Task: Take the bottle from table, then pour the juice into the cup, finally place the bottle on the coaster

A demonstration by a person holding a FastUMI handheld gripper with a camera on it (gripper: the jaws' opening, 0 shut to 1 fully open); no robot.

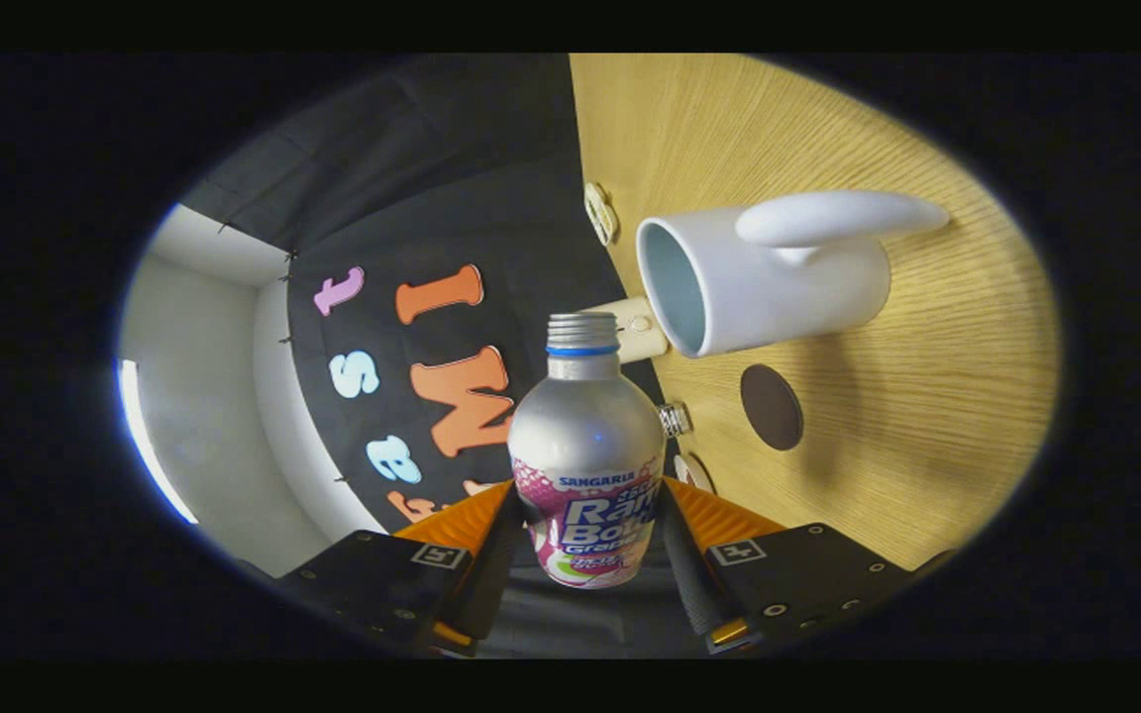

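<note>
My gripper [585,507] is shut on a silver bottle [585,436] with a pink and blue label, both fingers pressing on its lower body. The view is rolled, so the wooden table [927,416] stands like a wall beside the bottle. That puts the bottle on its side relative to the table. Its threaded neck is uncapped and ends close beside the open mouth of a white cup [764,282] with a thick handle. I see no liquid flowing. A round dark brown coaster [771,406] lies on the table near the cup, beyond the fingers.
A small silver cap [674,419] lies on the table near the bottle's shoulder. A cream-coloured object [638,335] sits behind the bottle's neck, and pale round pieces [600,212] lie at the table's edge. Black cloth and a white wall lie beyond.
</note>
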